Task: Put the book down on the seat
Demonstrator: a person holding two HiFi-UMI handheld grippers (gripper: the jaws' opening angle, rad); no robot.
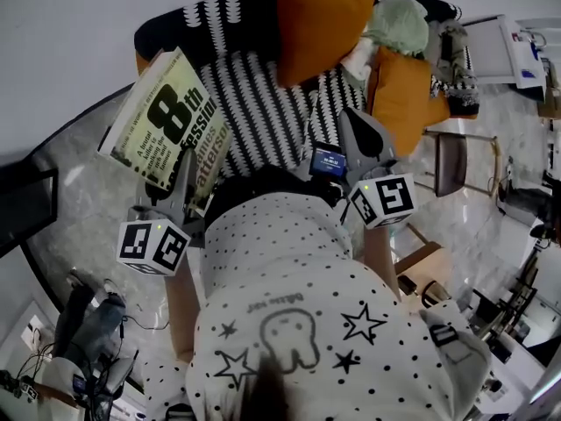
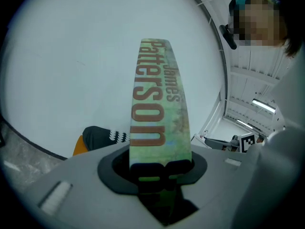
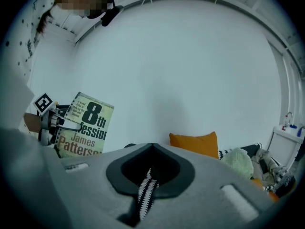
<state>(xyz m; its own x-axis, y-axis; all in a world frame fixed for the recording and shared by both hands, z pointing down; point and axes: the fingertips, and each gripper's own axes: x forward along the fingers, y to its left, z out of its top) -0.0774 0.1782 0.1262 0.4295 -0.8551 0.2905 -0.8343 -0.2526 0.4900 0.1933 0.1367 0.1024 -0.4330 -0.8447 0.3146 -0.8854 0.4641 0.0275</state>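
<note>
A paperback book [image 1: 162,121] with a pale green cover and a big "8th" on it hangs tilted in the air over the left end of the seat [image 1: 263,103], a sofa in black-and-white zigzag fabric. My left gripper [image 1: 186,169] is shut on the book's lower edge near the spine. In the left gripper view the spine [image 2: 157,113] stands upright between the jaws of the left gripper [image 2: 159,168]. My right gripper [image 1: 355,130] hovers over the seat's front right, shut and holding nothing. In the right gripper view the book [image 3: 85,125] shows at the left, and only a sliver of zigzag fabric appears between the jaws of the right gripper [image 3: 147,185].
A large orange cushion [image 1: 320,16] leans on the sofa back, with a second orange cushion [image 1: 403,95] and a pale green plush [image 1: 399,24] at the right end. A small stool [image 1: 451,160] stands right of the sofa. Cables and gear [image 1: 96,331] lie on the floor at lower left.
</note>
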